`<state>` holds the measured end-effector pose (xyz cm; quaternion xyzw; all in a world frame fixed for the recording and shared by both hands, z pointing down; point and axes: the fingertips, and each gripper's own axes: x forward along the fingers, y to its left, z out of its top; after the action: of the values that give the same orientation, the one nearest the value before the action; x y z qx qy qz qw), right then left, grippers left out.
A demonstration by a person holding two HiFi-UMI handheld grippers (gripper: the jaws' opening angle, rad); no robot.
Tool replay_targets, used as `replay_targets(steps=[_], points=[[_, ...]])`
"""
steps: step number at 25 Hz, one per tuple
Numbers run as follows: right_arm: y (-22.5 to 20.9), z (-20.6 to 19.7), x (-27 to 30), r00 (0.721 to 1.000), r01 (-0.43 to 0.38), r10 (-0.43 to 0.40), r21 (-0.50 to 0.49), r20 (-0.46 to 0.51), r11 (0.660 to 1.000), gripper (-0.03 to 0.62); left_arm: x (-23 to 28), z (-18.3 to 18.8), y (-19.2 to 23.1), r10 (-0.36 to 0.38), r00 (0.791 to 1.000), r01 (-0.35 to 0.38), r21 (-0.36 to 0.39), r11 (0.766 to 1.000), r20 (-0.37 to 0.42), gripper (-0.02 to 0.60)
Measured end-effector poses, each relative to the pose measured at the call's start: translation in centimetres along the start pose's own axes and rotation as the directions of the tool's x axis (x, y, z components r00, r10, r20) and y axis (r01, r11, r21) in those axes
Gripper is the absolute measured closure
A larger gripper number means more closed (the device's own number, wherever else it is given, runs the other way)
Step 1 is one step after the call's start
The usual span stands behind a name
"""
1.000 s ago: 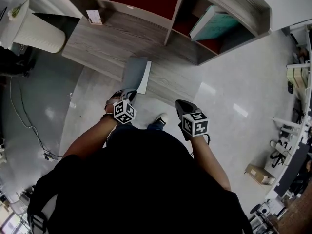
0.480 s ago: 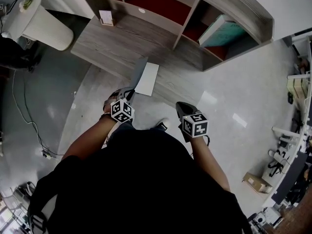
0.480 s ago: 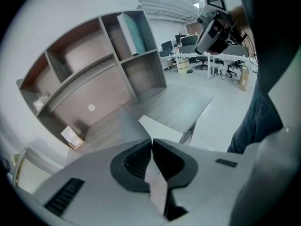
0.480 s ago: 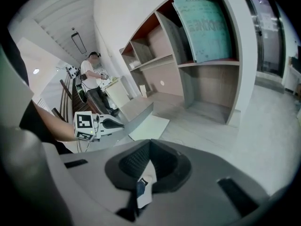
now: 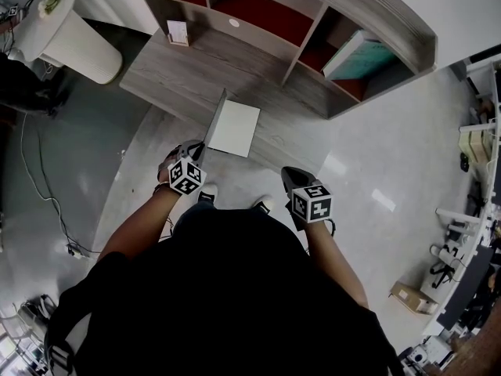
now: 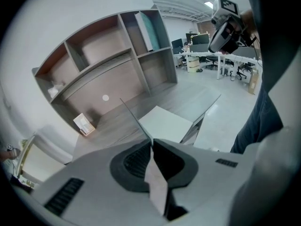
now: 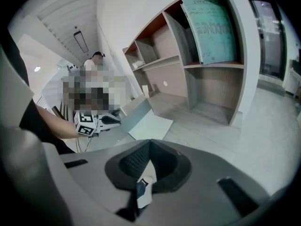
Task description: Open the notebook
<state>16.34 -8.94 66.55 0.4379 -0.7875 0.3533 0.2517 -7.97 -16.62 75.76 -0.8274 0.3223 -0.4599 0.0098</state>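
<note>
The notebook (image 5: 234,128) lies on the wooden desk (image 5: 172,69), showing a white inner page (image 6: 165,123). Its thin grey cover (image 5: 214,118) stands nearly upright along the left side. My left gripper (image 5: 198,150) is shut on the near edge of that cover (image 6: 137,120), which runs straight into the closed jaws (image 6: 151,143). My right gripper (image 5: 289,168) hangs over the floor to the right of the notebook, apart from it, jaws shut on nothing (image 7: 149,143). From the right gripper view the notebook (image 7: 151,124) and my left gripper (image 7: 111,120) show ahead on the left.
Shelf compartments rise behind the desk, one holding a teal book (image 5: 362,54). A small card stand (image 5: 178,32) sits at the desk's back left. A white cylindrical bin (image 5: 69,37) and floor cables (image 5: 37,180) lie left. Office desks and chairs (image 5: 470,210) stand right.
The left gripper has moved left and slightly up with the cover, swinging it from nearly flat to nearly upright and baring the white page. The right gripper has hardly shifted.
</note>
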Motion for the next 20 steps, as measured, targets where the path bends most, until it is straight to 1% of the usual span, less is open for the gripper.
replay_targets(steps=[3,8,13,20], points=[[0.3,0.0,-0.2,1.000,0.007,-0.007,-0.002,0.006,1.000,0.592,-0.3,-1.3,1.1,0.006,1.000,-0.007,-0.046,0.999,-0.019,0.557],[0.3,0.0,-0.5,1.000,0.022,-0.022,0.003,0.009,1.000,0.592,-0.1,-3.6,2.6,0.018,0.998,-0.023,-0.094,0.995,-0.059,0.544],[0.1,-0.2,-0.7,0.999,0.033,-0.033,0.008,0.004,0.999,0.592,0.1,-5.9,3.8,0.034,0.993,-0.047,-0.112,0.993,-0.111,0.531],[0.1,-0.8,-0.7,0.999,0.038,-0.038,0.010,-0.002,0.999,0.592,-0.2,-8.4,3.5,0.027,0.988,-0.052,-0.163,0.985,-0.154,0.531]])
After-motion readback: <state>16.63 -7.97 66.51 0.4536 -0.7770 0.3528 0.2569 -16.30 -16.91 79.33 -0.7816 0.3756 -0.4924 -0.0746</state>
